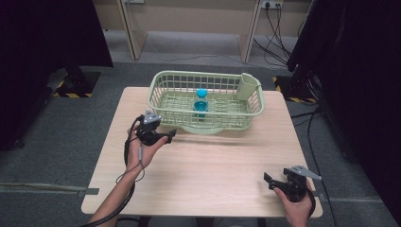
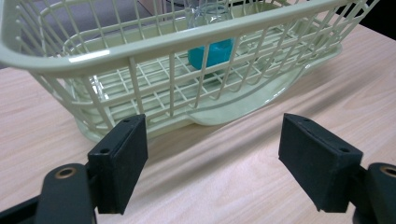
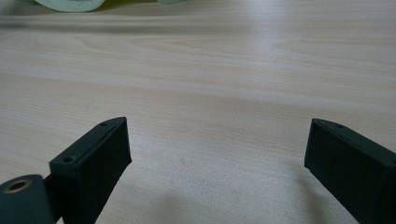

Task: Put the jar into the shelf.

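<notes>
A pale green plastic basket sits on the far half of the wooden desk, resting on a matching drip tray. Inside it, near the middle, stands 1 clear bottle with a blue cap and blue liquid in its lower part; through the bars in the left gripper view the bottle shows upright. A small cup-like compartment hangs on the basket's far right corner. The left tool is held just beside the basket's near left wall, pointing toward it, its jaws released and apart with nothing between them. The right tool rests low over the desk's near right corner, well apart from the basket, jaws also spread and bare.
</notes>
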